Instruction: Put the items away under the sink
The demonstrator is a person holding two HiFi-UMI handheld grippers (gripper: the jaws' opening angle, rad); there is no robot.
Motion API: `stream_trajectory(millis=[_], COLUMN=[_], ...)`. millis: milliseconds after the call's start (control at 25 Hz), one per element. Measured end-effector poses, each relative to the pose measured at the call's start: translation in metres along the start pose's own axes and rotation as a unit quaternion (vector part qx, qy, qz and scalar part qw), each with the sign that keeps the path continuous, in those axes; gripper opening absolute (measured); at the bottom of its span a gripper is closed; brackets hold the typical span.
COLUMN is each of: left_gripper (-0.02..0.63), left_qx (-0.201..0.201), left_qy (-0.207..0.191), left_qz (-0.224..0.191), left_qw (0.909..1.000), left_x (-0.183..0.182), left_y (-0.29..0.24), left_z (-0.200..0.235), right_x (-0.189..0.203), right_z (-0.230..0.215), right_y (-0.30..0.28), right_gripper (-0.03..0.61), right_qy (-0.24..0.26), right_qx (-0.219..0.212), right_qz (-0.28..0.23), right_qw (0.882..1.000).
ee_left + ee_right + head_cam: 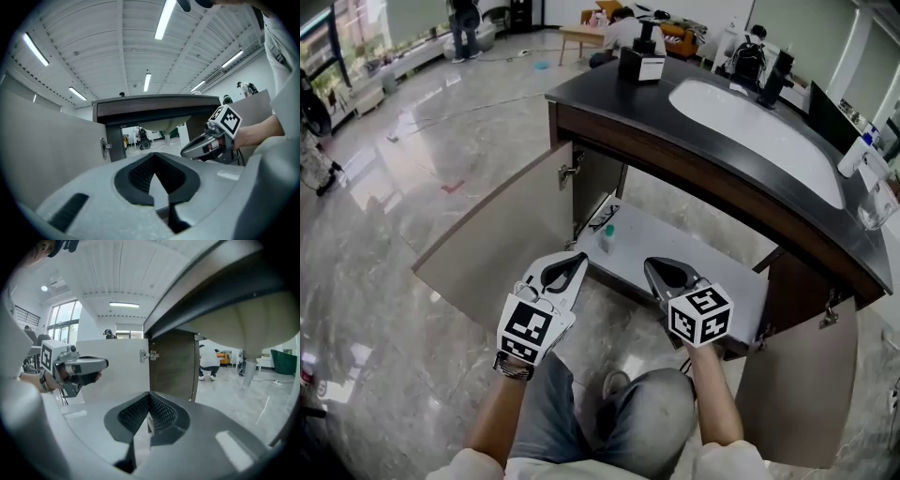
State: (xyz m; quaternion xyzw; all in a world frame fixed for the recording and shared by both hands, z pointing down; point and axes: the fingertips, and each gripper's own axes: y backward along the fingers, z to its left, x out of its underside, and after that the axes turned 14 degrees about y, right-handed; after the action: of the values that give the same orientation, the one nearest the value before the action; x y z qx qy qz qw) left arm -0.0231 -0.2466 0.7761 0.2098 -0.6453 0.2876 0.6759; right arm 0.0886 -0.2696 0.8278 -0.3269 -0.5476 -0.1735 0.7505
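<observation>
You hold both grippers just above your knees (pixel 649 412), in front of the open cabinet. Your left gripper (pixel 575 260) has its jaws pressed together with nothing between them; your right gripper (pixel 652 266) is likewise closed and empty. Beyond them a small bottle (pixel 606 238) stands on the cabinet shelf (pixel 703 267), near its left end, by the open left door (pixel 502 239). Above the shelf runs the dark counter (pixel 609 94) with its white basin (pixel 750 127).
</observation>
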Motion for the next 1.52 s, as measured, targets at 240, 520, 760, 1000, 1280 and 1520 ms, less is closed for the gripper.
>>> stream_trajectory(millis=[240,520,760,1000,1280,1520], left_gripper=[0.006,0.006,0.005,0.005,0.006,0.005], left_qx=[0.014,0.018,0.014,0.009,-0.014,-0.037], left_qy=[-0.012,-0.026,-0.041,-0.027,-0.043,-0.028], left_qz=[-0.016,-0.044,-0.049,-0.028,-0.018,-0.025], left_qw=[0.9997,0.9985,0.9979,0.9992,0.9988,0.9986], left_x=[-0.021,-0.05,-0.067,-0.103,-0.26,-0.409], left_y=[0.007,0.022,0.026,0.005,0.018,0.05], left_z=[-0.014,-0.021,-0.02,-0.01,-0.021,-0.014], right_x=[-0.048,-0.093,-0.126,-0.169,-0.31,-0.459], right_z=[0.011,0.026,0.023,-0.002,-0.04,-0.064], right_y=[0.043,0.081,0.097,0.093,0.146,0.188], right_gripper=[0.006,0.006,0.006,0.006,0.006,0.005], right_qy=[0.023,0.05,0.062,0.07,0.074,0.063], right_qx=[0.022,0.032,0.038,0.027,0.029,0.03], right_qz=[-0.041,-0.079,-0.108,-0.118,-0.11,-0.149], right_qw=[0.999,0.995,0.991,0.99,0.991,0.986])
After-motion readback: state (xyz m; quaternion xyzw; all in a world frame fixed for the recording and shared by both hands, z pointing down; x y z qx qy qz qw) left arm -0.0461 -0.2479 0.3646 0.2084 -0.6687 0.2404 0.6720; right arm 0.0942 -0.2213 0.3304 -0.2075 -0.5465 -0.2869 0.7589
